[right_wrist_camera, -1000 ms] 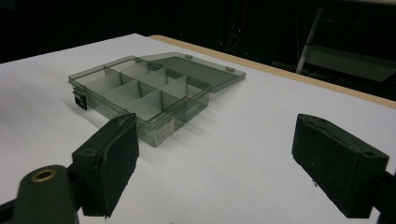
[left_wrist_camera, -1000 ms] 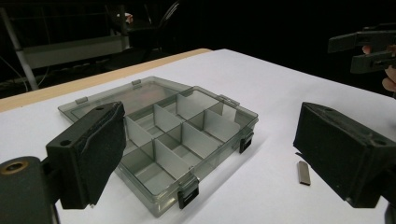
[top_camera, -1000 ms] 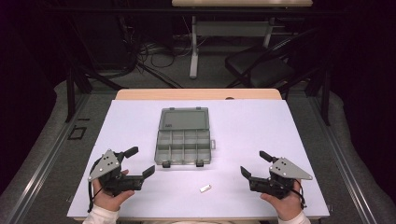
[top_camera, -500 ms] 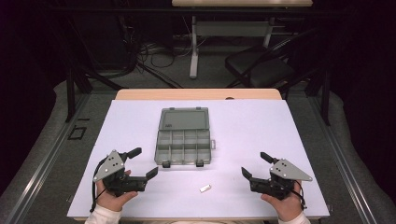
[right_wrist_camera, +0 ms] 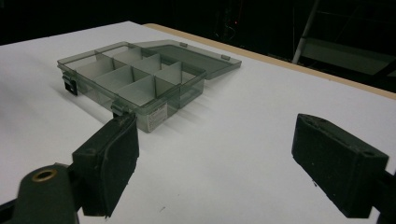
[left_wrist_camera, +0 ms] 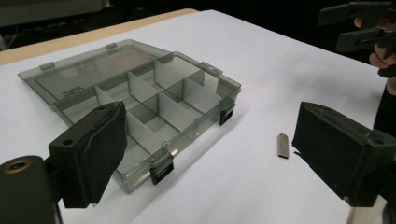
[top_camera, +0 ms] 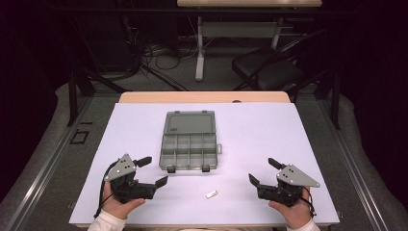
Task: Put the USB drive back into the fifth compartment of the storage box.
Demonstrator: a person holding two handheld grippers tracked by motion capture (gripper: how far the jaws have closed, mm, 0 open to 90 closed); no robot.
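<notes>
Two hand-held tongs hover open over a white desk [top_camera: 288,130], with a small piece between them.

A small flat pale-grey metal strip [top_camera: 211,194] lies low in the frame's centre, apart from the left tongs [top_camera: 150,171] and right tongs [top_camera: 262,172], both wide and empty. It looks light, stiff and slippery; pinch its long edges. Above it sits an open smoky clear-plastic compartment box [top_camera: 189,144].

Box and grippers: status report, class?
Both hand-held grippers open, left, right. Box open, compartments look empty. Small strip lies loose between grippers. Nothing in the way.
</notes>
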